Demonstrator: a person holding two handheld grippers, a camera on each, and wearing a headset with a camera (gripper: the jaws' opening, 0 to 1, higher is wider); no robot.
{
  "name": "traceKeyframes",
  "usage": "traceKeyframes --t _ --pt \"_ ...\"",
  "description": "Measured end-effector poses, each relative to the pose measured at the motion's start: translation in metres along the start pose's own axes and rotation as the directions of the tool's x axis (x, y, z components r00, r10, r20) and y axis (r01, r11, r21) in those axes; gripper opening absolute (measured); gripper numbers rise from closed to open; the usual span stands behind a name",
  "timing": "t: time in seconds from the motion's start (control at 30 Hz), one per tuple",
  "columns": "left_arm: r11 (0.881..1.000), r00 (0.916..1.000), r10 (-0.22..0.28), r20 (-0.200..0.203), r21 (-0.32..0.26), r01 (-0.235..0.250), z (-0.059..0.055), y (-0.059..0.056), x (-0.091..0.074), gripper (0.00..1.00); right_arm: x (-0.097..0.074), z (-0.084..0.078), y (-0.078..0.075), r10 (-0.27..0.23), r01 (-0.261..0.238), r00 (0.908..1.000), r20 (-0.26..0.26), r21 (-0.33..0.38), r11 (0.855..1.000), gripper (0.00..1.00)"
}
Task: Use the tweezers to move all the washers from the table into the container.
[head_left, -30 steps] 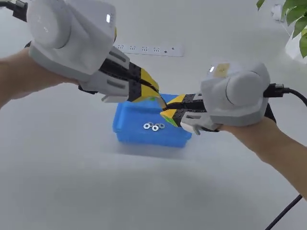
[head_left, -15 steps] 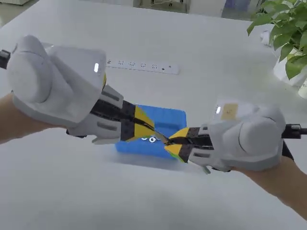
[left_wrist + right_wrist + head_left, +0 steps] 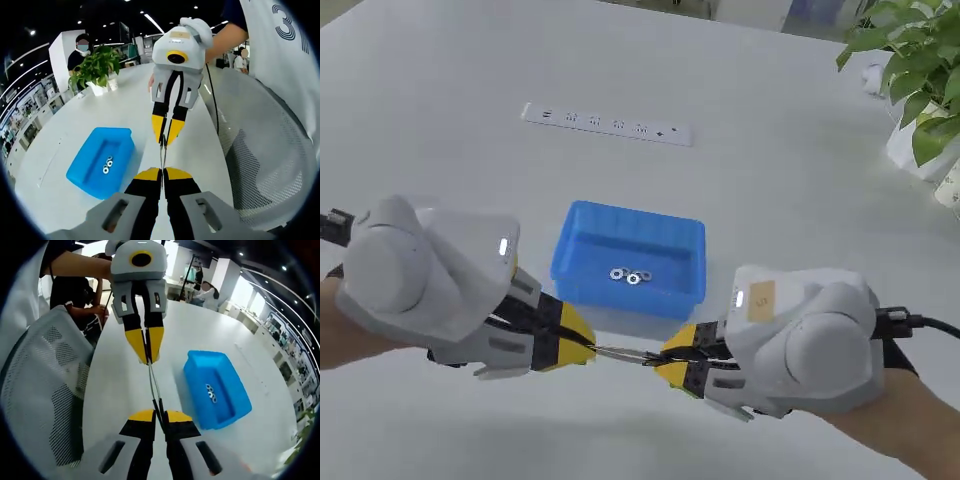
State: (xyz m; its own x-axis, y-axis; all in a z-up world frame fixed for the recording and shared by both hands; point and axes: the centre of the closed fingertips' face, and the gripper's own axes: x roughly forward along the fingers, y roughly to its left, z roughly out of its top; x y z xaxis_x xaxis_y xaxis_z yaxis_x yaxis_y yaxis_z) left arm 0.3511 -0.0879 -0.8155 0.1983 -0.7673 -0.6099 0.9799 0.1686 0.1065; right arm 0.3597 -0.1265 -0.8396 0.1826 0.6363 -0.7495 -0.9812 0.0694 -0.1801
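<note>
Just on the near side of the blue container [image 3: 632, 212], the left gripper [image 3: 590, 350] and the right gripper [image 3: 662, 359] both clamp the tweezers [image 3: 625, 353], one at each end. The washers [image 3: 631, 275] lie inside the container. If one gripper lets go too early, the tweezers could fall. Half a second ago the grippers met over the container.

**Colours on the desk**

The desk [image 3: 800, 200] is shown as a plain pale grey-white. The container [image 3: 630, 210] is coloured bright blue throughout, and the washers [image 3: 631, 275] in it are seen as shiny silver. The tweezers [image 3: 620, 352] are finished in dark grey metal. The left gripper [image 3: 588, 350] and the right gripper [image 3: 665, 362] are cased in light grey, with black jaws tipped in yellow. A white power strip [image 3: 607, 123] is seen toward the far edge. Green leaves [image 3: 910, 50] are shown over a white pot [image 3: 912, 150] at the far right corner.
</note>
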Motion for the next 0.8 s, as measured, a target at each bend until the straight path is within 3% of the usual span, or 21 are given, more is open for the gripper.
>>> traceKeyframes --t 0.1,0.2,0.4,0.53,0.8 --pt "1.000 0.9990 0.013 -0.043 0.004 -0.013 -0.009 0.004 0.007 0.06 0.008 -0.006 0.000 0.002 -0.002 0.9998 -0.022 -0.001 1.000 0.07" --pt "1.000 0.9988 0.010 -0.048 -0.008 -0.010 -0.014 0.005 0.014 0.06 0.013 -0.012 -0.003 -0.004 0.004 0.9989 -0.047 0.005 1.000 0.07" --pt "1.000 0.9947 0.009 -0.102 -0.022 -0.012 -0.029 0.013 0.027 0.06 0.026 -0.022 -0.012 -0.011 0.013 0.9964 -0.084 0.027 1.000 0.07" --pt "0.999 0.9913 -0.005 -0.132 -0.040 0.000 -0.039 0.018 0.030 0.06 0.031 -0.025 -0.013 -0.001 0.004 0.9960 -0.089 0.034 0.999 0.07" --pt "1.000 0.9841 -0.013 -0.177 -0.026 0.009 -0.050 0.015 0.036 0.06 0.037 -0.029 -0.013 0.021 -0.017 0.9955 -0.092 0.048 0.999 0.07"
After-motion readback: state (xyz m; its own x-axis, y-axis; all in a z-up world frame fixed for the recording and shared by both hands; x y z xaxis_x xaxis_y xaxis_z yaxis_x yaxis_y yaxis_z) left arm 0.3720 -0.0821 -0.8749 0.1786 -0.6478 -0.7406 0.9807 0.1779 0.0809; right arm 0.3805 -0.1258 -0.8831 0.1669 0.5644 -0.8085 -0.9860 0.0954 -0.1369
